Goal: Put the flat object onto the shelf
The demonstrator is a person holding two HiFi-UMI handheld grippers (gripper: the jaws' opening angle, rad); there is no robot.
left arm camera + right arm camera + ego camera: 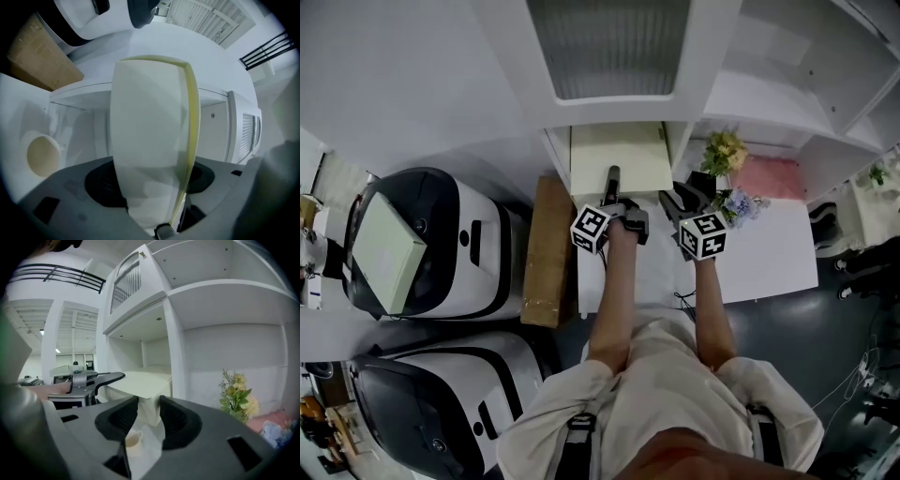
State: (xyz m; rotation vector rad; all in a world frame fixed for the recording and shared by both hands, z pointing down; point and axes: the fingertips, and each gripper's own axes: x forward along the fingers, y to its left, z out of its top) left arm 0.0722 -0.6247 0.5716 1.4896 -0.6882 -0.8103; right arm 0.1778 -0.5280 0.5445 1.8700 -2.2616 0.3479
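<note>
A white shelf unit (pixel 787 94) fills the space ahead of both tongs, on a dark floor (pixel 853 337). White-and-black machines (pixel 459 244) stand well off to the left of the left tongs (pixel 612 178). A cardboard box (pixel 548 248) lies just left of those tongs.

The white desk (pixel 778 253) spreads below and to the right of the right tongs (pixel 684 202). It carries a pink cloth (pixel 769 178), and flowers (pixel 724 152) stand ahead-right of them.

The flat object (pixel 617 157) lies level, straight ahead of the left tongs, which are clamped on its near edge. Its length seems to run away from them into the open bay between two white uprights. I cannot tell whether its underside already rests on the shelf board or sits just above it.

The right tongs are released and hold nothing. The object's near right corner is just ahead and a little left of them, apart from the pads.

So the left hand is the one on the object. The move looks like a straight push forward.

A small cream cup (pixel 132 439) sits below the object, beneath the line of both tongs.
</note>
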